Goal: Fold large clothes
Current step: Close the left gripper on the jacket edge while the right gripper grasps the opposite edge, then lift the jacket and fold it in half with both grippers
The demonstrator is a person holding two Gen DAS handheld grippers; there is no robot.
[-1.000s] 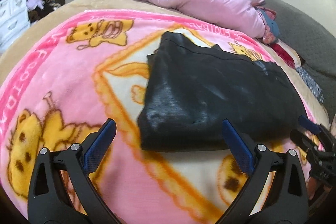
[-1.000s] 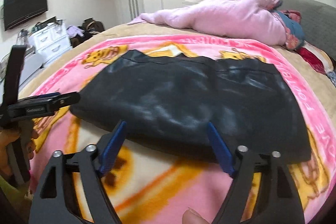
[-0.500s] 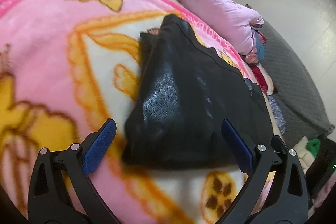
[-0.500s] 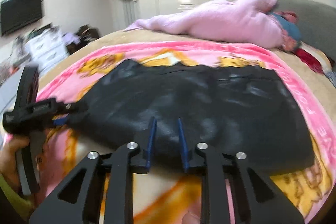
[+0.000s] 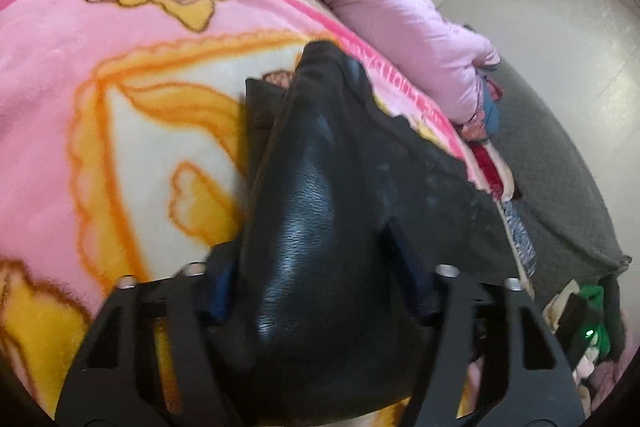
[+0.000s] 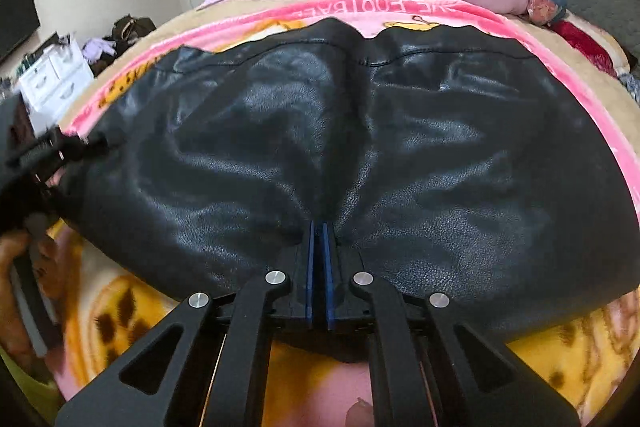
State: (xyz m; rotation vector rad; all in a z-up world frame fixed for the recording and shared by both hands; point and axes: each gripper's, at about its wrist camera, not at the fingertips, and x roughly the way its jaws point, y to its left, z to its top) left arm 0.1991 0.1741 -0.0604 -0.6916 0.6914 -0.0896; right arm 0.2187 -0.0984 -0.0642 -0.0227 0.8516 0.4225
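Here, in the left wrist view, the left gripper (image 5: 316, 291) has just been closing and now has a thick bunch of the black garment (image 5: 320, 195) between its fingers; the leather-like cloth fills the gap and bulges up over it, so I judge the pads to be pressing on it. The garment lies on the pink blanket (image 5: 80, 59) on the bed, its left end gathered here, the rest spreading to the right and far side. A pink quilt (image 5: 384, 11) lies heaped beyond it.

In the right wrist view, the right gripper (image 6: 318, 247) is clenched on the near edge of the garment (image 6: 440, 155); creases fan out from its blue pads (image 6: 308, 267). The other gripper (image 6: 44, 155) holds the left end, with a hand below it.

The garment looks heavy, supple and glossy, probably slippery: it should drape rather than hold a crease, and thin pinches may slide. Taking hold deep on an edge or seam, through all layers, looks safest before lifting to fold.
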